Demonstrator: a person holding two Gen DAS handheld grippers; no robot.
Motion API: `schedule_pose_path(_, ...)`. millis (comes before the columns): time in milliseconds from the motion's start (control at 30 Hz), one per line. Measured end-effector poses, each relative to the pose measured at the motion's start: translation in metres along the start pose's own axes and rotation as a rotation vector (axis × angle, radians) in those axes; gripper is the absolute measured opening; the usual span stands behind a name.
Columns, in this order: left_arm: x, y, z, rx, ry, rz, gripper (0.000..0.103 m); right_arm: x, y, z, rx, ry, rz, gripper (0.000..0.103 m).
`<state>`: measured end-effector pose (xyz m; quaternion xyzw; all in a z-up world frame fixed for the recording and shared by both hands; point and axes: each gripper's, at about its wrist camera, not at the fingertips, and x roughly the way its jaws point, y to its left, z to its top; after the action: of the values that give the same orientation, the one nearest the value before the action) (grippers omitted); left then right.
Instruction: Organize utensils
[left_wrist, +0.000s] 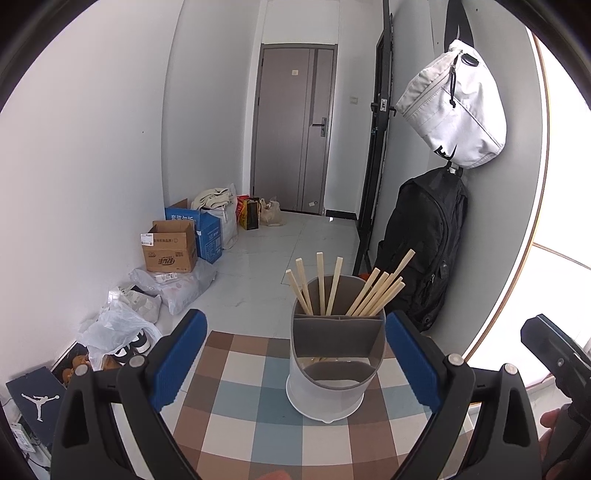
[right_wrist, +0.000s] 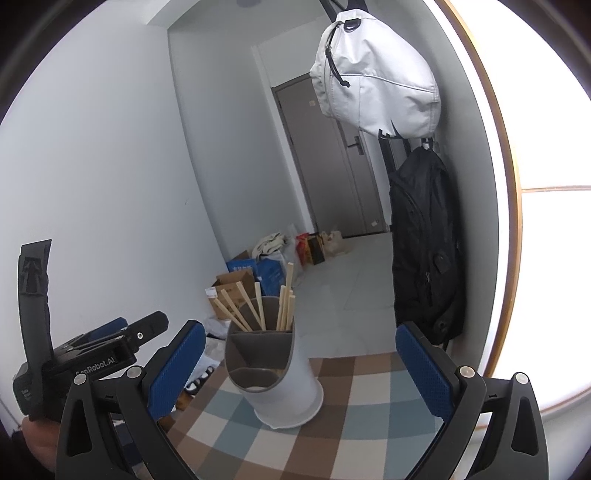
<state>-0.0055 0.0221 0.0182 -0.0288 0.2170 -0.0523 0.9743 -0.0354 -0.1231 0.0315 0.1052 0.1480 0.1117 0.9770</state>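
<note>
A white utensil holder (left_wrist: 325, 384) with grey dividers stands on the checkered tablecloth (left_wrist: 236, 413). Several wooden chopsticks (left_wrist: 373, 291) stand in its two far compartments; the near compartment looks empty. My left gripper (left_wrist: 295, 362) is open and empty, its blue pads on either side of the holder and just in front of it. In the right wrist view the holder (right_wrist: 280, 376) stands between my open, empty right gripper's (right_wrist: 301, 365) pads, with the chopsticks (right_wrist: 258, 310) upright. The left gripper shows at the left in the right wrist view (right_wrist: 110, 343).
The small table's far edge (left_wrist: 251, 334) drops to a tiled floor. Cardboard boxes (left_wrist: 170, 247), bags and shoes lie along the left wall. A black backpack (left_wrist: 424, 243) and a white bag (left_wrist: 454, 107) hang on the right wall. A grey door (left_wrist: 291, 125) is at the back.
</note>
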Motion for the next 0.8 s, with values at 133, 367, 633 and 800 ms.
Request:
schedule_pose_path(133, 0.001, 0.0, -0.001, 0.0, 0.01, -0.011, 0.095, -0.001, 0.001, 0.0, -0.009, 0.001, -0.005, 0.103)
schedule_pose_path(367, 0.003, 0.002, -0.002, -0.008, 0.023, -0.011, 0.095, -0.002, 0.002, 0.001, -0.018, -0.002, -0.011, 0.103)
schedule_pose_path(633, 0.004, 0.007, -0.001, -0.041, 0.032, -0.016, 0.095, -0.003, 0.001, 0.001, -0.014, -0.004, -0.012, 0.103)
schedule_pose_path(800, 0.003, 0.01, -0.001, -0.061, 0.027, -0.009, 0.095, -0.002, 0.001, 0.001, -0.018, 0.0, -0.014, 0.103)
